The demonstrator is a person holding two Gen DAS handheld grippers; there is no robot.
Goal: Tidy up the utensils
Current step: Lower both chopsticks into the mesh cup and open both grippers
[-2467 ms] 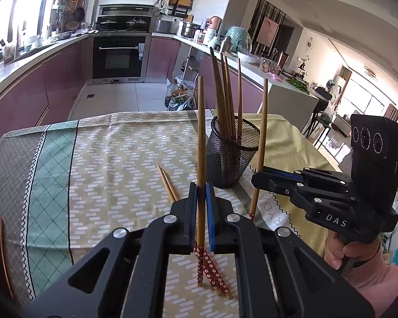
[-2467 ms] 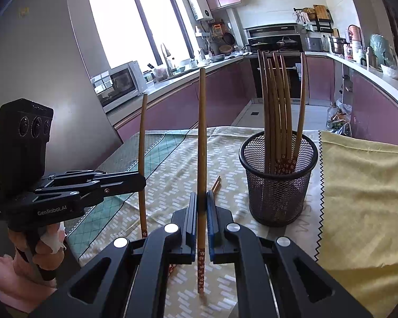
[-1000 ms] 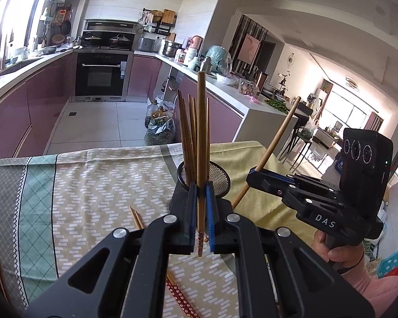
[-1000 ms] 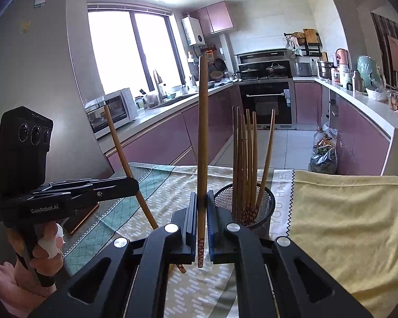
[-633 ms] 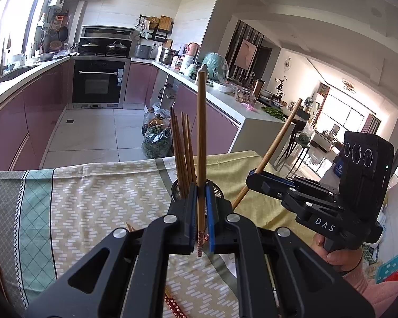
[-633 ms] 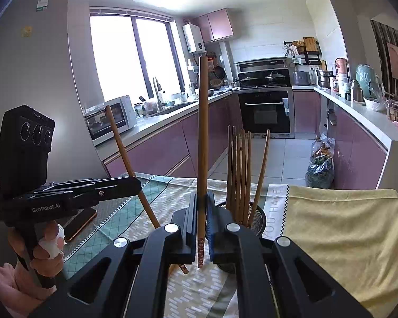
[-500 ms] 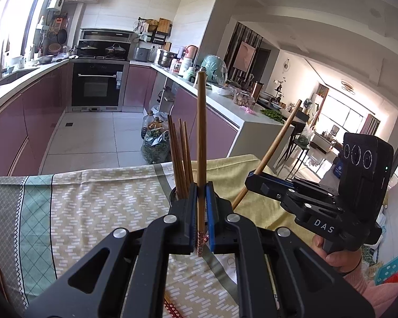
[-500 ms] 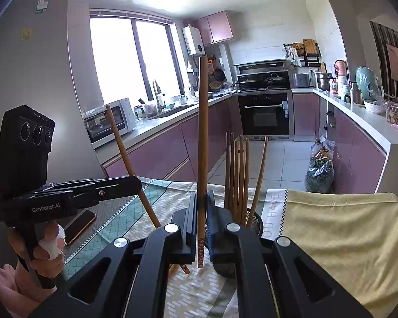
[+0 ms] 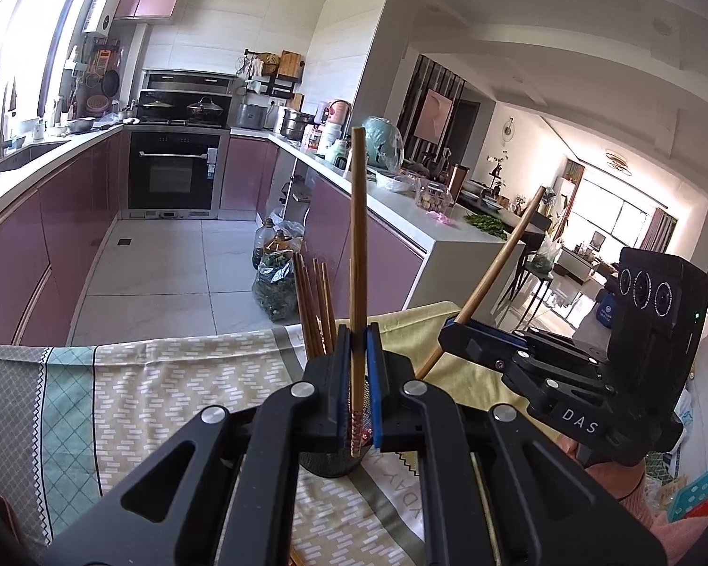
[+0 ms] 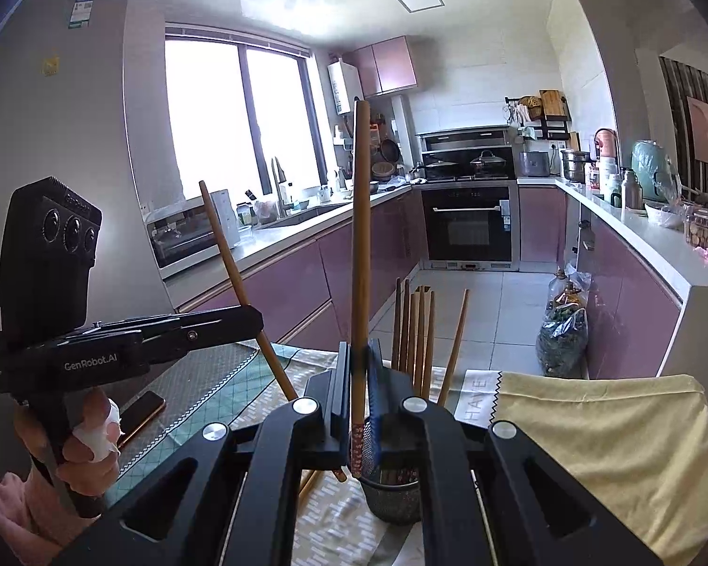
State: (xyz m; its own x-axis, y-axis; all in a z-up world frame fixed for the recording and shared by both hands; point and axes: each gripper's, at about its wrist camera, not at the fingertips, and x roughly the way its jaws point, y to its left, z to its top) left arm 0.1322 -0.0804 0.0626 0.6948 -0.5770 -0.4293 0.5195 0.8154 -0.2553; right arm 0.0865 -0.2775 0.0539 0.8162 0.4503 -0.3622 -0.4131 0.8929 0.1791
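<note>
You raised both the left gripper point(image 9: 356, 377) and the right gripper point(image 10: 359, 394), lifting each clamped chopstick point(image 9: 357, 245) off the tablecloth point(image 9: 165, 391) and over the mesh holder point(image 10: 394, 500), which earlier stood farther ahead.

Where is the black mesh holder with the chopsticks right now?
In both wrist views the mesh holder stands on the patterned tablecloth just beyond the fingertips, mostly hidden behind the clamped chopsticks, near the yellow cloth.
</note>
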